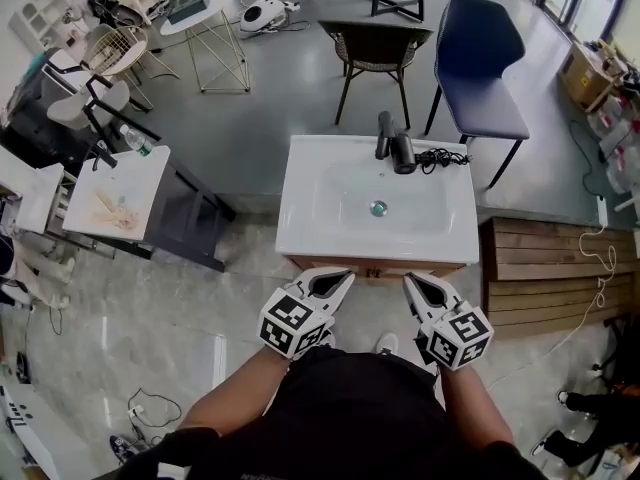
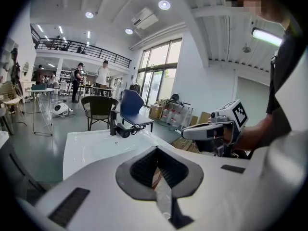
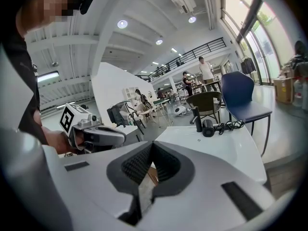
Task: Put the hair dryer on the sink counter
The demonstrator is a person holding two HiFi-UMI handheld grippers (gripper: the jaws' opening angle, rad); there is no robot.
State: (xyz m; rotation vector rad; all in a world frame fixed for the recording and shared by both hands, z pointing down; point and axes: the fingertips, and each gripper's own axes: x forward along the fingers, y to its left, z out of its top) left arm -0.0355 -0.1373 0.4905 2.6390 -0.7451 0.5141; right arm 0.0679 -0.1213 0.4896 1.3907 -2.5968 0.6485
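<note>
The hair dryer (image 1: 403,154) lies at the desk's (image 1: 300,230) back edge beside the tap (image 1: 384,133). Rigid, smooth, probably light: best taken by its handle. Left tongs (image 1: 345,277) and right tongs (image 1: 411,281) hang clenched, empty.

Black hair dryer (image 1: 403,154) lies, apparently sideways, rearward on white sink counter (image 1: 300,233).

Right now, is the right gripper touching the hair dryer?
Apart. Head view: right gripper sits short of the sink; the hair dryer lies at its back edge.

Hair dryer (image 1: 403,154) lies on sink counter (image 1: 300,230) beside faucet (image 1: 384,133).
</note>
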